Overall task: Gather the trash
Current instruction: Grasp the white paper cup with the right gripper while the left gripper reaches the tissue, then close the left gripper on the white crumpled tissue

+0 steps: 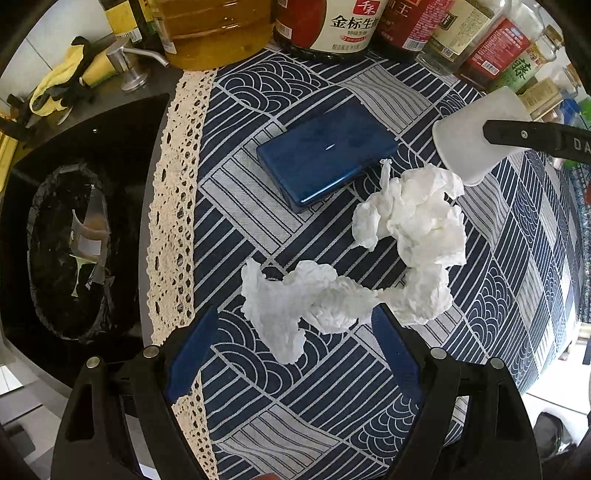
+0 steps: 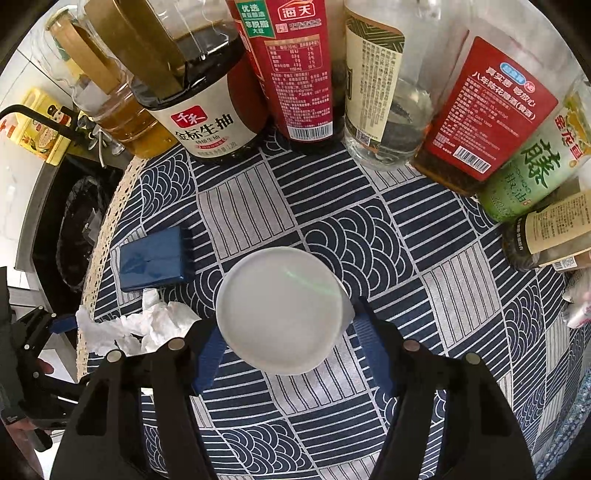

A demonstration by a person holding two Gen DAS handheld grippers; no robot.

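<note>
Looking down on a round desk (image 1: pixel 517 295) covered by a navy-and-white patterned cloth with a cream lace edge, both views take the flat blue box (image 1: pixel 327 149) near the desk's middle as the landmark.

Far left of the blue box, beyond the lace edge and lower than the desk, stands a bin lined with a black bag (image 1: pixel 70 254); scraps lie inside it. Behind the bin, a metal pump dispenser (image 1: pixel 127 64) and a yellow cloth (image 1: pixel 62 79) sit on a dark counter.

Below the blue box in the left wrist view, the left claw (image 1: pixel 291 339) points straight down with its blue pads spread wide. A crumpled white tissue (image 1: pixel 306 306) lies on the cloth between them, and neither pad presses it. A second, larger wad of tissue (image 1: pixel 417 221) lies just right of the box, touching the first.

Right of the blue box, the right claw (image 2: pixel 286 339) holds a white paper cup (image 2: pixel 280 310), its pads against the cup's two sides. The cup is tilted, its round base facing the camera.

Behind the blue box, a row of bottles lines the desk's far edge: amber oil (image 1: pixel 218 33), dark soy sauce (image 2: pixel 207 99), a red-labelled bottle (image 2: pixel 291 70), a clear one (image 2: pixel 384 92) and a green-labelled one (image 2: pixel 532 173).
</note>
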